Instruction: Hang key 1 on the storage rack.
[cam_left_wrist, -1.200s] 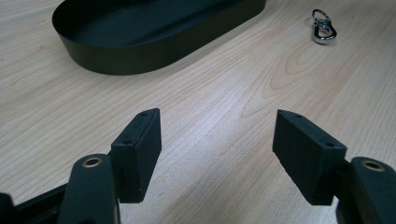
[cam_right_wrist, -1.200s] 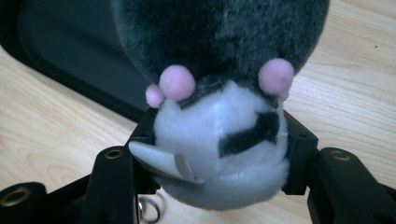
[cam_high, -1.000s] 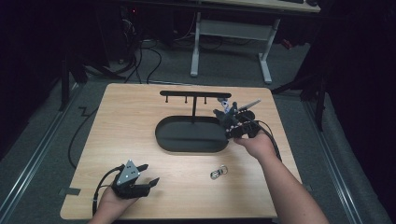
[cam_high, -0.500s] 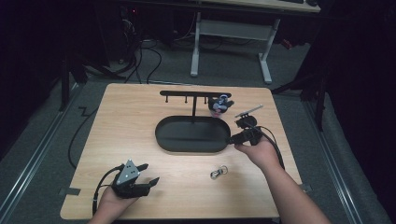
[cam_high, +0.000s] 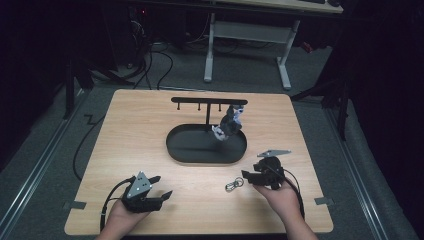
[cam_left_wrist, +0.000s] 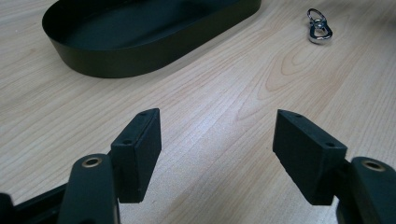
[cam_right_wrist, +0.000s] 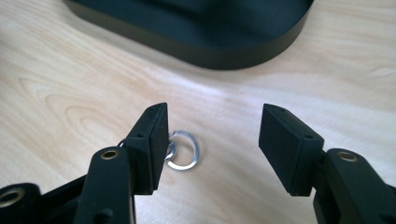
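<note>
Lying flat near the worktop's front edge, the metal clip (cam_high: 233, 185) looks light, hard and slippery; the right gripper (cam_right_wrist: 212, 140), jaws apart, should pinch its ring; the left gripper (cam_left_wrist: 217, 149) is likewise apart.

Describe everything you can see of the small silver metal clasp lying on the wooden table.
The small silver metal clasp looks like shiny polished metal: a round ring joined to a longer clip-shaped loop. It lies flat on the light wooden table, in front of the black oval tray and apart from it. The right gripper is open just above it, one jaw partly covering it; whether that jaw touches it is unclear.
</note>
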